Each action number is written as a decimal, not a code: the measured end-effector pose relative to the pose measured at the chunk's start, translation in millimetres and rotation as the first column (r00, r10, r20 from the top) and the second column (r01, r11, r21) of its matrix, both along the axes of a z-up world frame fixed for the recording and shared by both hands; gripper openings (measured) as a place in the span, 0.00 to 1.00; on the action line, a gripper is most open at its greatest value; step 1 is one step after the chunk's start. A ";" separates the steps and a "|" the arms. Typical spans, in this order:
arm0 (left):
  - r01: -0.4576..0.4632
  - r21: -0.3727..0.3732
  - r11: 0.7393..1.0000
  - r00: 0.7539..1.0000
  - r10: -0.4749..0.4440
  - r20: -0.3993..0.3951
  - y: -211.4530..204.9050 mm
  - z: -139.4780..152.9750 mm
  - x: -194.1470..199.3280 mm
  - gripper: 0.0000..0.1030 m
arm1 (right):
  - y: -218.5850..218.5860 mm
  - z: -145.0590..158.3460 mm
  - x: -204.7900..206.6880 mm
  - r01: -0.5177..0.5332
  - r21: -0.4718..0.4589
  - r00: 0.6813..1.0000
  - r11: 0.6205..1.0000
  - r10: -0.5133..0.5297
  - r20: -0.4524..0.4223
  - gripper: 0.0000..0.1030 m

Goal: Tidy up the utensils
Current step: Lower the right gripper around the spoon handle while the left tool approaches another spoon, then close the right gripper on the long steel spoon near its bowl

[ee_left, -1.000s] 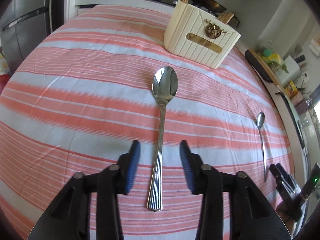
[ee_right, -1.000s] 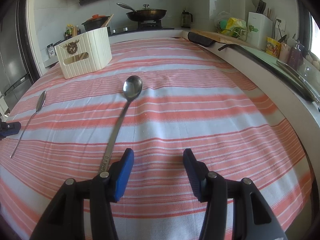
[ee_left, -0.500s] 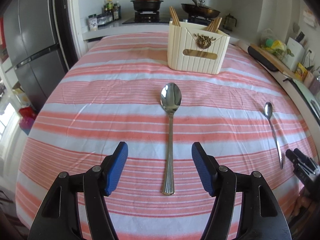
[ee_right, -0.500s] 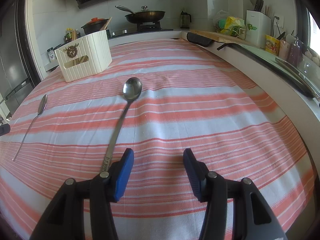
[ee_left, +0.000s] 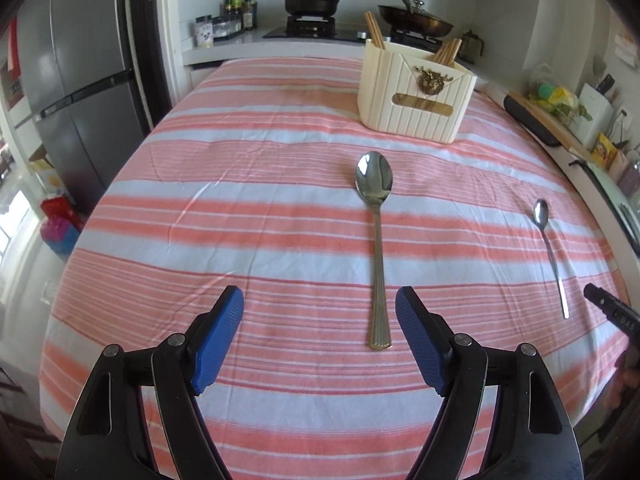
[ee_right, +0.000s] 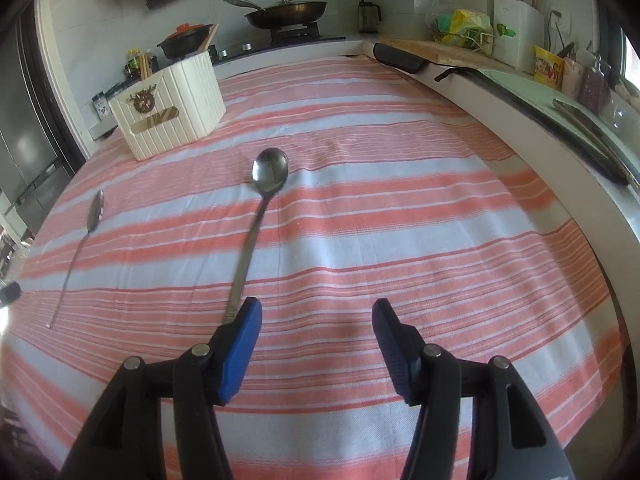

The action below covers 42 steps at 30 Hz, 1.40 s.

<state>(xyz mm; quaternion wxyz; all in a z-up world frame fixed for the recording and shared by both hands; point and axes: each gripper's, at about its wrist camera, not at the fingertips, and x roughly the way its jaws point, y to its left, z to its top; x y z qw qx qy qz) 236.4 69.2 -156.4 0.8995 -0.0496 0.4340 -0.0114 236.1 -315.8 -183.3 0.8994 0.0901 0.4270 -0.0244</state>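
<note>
The left tool [ee_left: 319,320] hangs over the striped desk [ee_left: 200,216], its jaws wide and opening, nothing pressed between them. A big spoon [ee_left: 376,240] lies flat near the desk's middle, bowl toward the cream holder [ee_left: 416,98] at the far edge. The right tool [ee_right: 316,330] is opening too and holds nothing. A thin spoon [ee_right: 256,236] lies beside its left finger.

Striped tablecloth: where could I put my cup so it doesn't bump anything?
The widest bare patch is left of the large silver spoon, out to the cloth's left edge. Another lies right of the thin long-handled spoon. It is crowded around the cream ribbed utensil holder and between the two spoons.
</note>
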 end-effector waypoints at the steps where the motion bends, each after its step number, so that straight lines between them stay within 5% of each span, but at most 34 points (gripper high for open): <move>1: 0.003 -0.022 1.000 1.000 -0.003 -0.002 2.2 -0.4 2.0 0.80 | 2.0 7.7 -0.5 -0.007 0.019 1.000 1.000 0.007 0.011 0.57; 5: 0.057 -0.054 0.997 0.998 -0.058 -0.026 -8.5 -5.7 24.6 0.84 | 29.1 20.2 21.7 -0.100 -0.014 0.995 0.995 0.100 0.005 0.62; 11: 0.126 -0.024 0.992 0.987 -0.128 -0.095 -35.6 -19.5 75.8 0.84 | 51.5 -10.3 78.7 -0.141 -0.111 0.984 0.984 0.127 -0.122 0.62; 20: 0.088 0.090 0.992 0.984 -0.073 -0.164 -52.1 -51.8 136.5 0.87 | 40.4 -16.3 123.0 -0.101 -0.039 0.992 0.994 0.098 -0.079 0.62; 26: 0.072 0.097 0.993 0.984 -0.055 -0.167 -58.1 -54.2 158.1 0.90 | 50.0 -19.0 147.1 -0.109 -0.113 0.990 0.988 0.098 -0.099 0.62; 28: 0.077 0.090 0.993 0.985 -0.062 -0.158 -58.8 -53.0 161.6 0.86 | 54.3 -20.2 147.2 -0.095 -0.148 0.993 0.984 0.082 -0.090 0.59; 30: 0.091 0.091 0.992 0.988 -0.078 -0.132 -60.1 -50.3 163.7 0.58 | 54.9 -19.7 145.7 -0.074 -0.163 0.995 0.984 0.062 -0.074 0.49; 31: 0.104 0.088 0.991 0.988 -0.092 -0.125 -59.5 -48.3 163.4 0.50 | 54.1 -18.4 145.5 -0.067 -0.173 0.996 0.983 0.056 -0.067 0.34; 32: 0.114 0.085 0.990 0.987 -0.103 -0.121 -60.4 -47.1 164.5 0.41 | 53.7 -17.8 145.2 -0.064 -0.180 0.997 0.982 0.054 -0.063 0.35; 42: 0.129 -0.044 0.991 0.992 -0.129 0.015 -42.0 -8.9 128.0 0.41 | 40.8 6.3 120.9 -0.063 -0.105 0.997 0.993 0.067 0.034 0.35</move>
